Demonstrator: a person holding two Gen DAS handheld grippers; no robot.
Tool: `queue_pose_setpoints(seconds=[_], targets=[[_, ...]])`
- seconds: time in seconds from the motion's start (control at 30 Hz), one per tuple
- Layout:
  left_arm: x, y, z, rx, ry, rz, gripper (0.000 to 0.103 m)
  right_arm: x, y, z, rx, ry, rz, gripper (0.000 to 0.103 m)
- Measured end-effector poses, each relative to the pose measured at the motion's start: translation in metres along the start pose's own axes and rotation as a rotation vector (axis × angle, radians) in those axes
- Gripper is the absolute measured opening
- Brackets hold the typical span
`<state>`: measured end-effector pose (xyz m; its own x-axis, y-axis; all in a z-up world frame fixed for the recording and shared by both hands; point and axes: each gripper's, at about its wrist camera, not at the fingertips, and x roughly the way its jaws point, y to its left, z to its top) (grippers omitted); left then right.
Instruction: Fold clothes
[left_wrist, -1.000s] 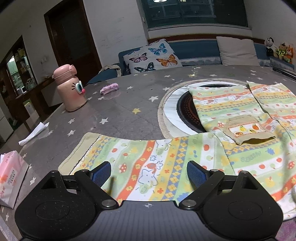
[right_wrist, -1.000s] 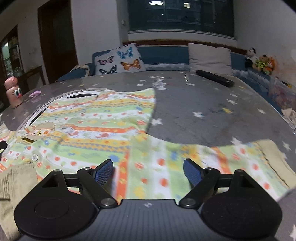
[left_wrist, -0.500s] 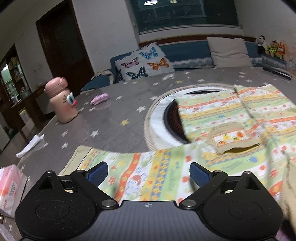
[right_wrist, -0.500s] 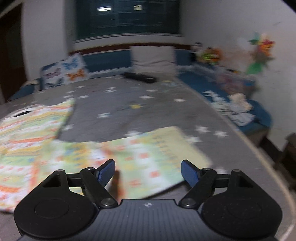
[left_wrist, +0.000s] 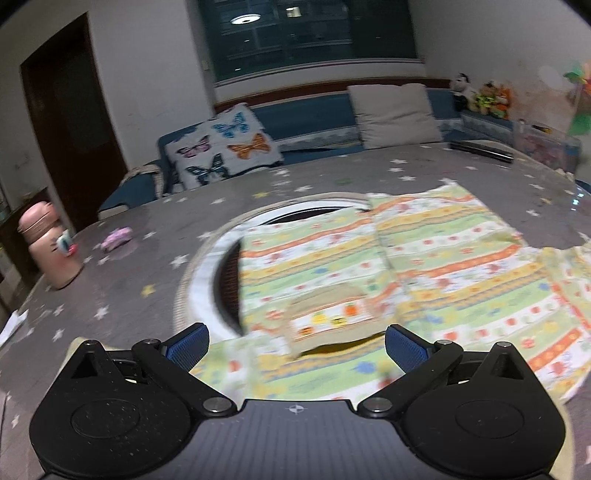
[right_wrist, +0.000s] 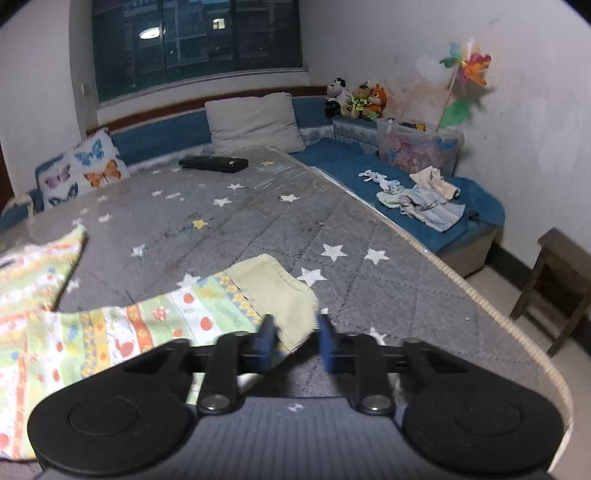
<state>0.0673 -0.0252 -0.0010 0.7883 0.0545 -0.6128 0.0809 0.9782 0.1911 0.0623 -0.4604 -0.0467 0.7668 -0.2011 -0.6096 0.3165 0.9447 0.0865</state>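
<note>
Garment: striped print shirt (left_wrist: 436, 258) spread flat on worktop (left_wrist: 147, 266), body partly over round inset (left_wrist: 207, 273) in the top; chest pocket (left_wrist: 328, 321) facing up, just ahead of left tongs.
Sleeve, right side: laid out along worktop toward the edge, plain yellowish cuff (right_wrist: 277, 291) at its end, lying flat.
Left tongs (left_wrist: 295, 345): spread wide, blue pads (left_wrist: 186, 345) well apart, nothing between them; low over near edge of shirt, touching or not unclear.
Right tongs (right_wrist: 293, 341): jaws narrowed to a small gap, cuff corner sitting in that gap; pads motion-blurred, so real pinch or not — cannot tell.
Worktop: grey quilted cover with white and yellow stars; black remote (right_wrist: 213, 163) at far edge in right view.
Left side of worktop: pink bottle (left_wrist: 48, 245) standing upright, small pink item (left_wrist: 117, 236) lying near it, both well apart from shirt.
Background: blue bench seat (right_wrist: 332, 155) around worktop, butterfly cushion (left_wrist: 221, 147), plain beige cushion (right_wrist: 255, 123), plush toys (right_wrist: 356, 98) in corner.
Bench, right: clear storage box (right_wrist: 419, 149) with pinwheel (right_wrist: 467, 70) above it, loose pale clothes (right_wrist: 421, 201) in a heap beside it.
Floor, right: dark wooden stool (right_wrist: 554, 288) next to bench end.
Image quality: left view blurred on shirt print, right view blurred at the pads.
</note>
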Motion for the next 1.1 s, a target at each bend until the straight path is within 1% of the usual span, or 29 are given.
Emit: queue_pose_setpoints(seconds=[0.03,0.1,0.2,0.3,0.47,0.57,0.7,0.87,1.1], targets=[[0.000,-0.006,0.002,0.012,-0.002,-0.011,0.103,-0.002,0.000,0.001,0.007,-0.005,0.007,0.009],[-0.001,-0.019,0.005,0.035,-0.007,-0.033,0.103,-0.009,0.001,0.002,0.018,-0.022,0.016,0.008],[-0.001,-0.037,0.011,0.070,-0.014,-0.065,0.103,-0.018,0.002,0.006,0.021,-0.042,0.035,0.008],[0.001,-0.055,0.012,0.102,-0.012,-0.096,0.103,-0.023,0.003,0.009,0.025,-0.042,0.050,0.008],[0.007,-0.077,0.007,0.144,0.006,-0.123,0.103,-0.049,0.010,0.026,0.032,-0.085,0.130,0.007],[0.008,-0.078,0.003,0.145,0.015,-0.129,0.103,-0.066,0.024,0.035,-0.007,-0.119,0.173,0.007],[0.004,-0.070,-0.001,0.133,0.012,-0.119,0.103,-0.084,0.053,0.043,-0.065,-0.154,0.254,0.007],[-0.002,-0.051,-0.005,0.090,0.001,-0.100,0.103,-0.103,0.105,0.044,-0.163,-0.178,0.368,0.007],[-0.008,-0.007,-0.011,-0.007,-0.015,-0.043,0.103,-0.110,0.180,0.039,-0.265,-0.163,0.511,0.007]])
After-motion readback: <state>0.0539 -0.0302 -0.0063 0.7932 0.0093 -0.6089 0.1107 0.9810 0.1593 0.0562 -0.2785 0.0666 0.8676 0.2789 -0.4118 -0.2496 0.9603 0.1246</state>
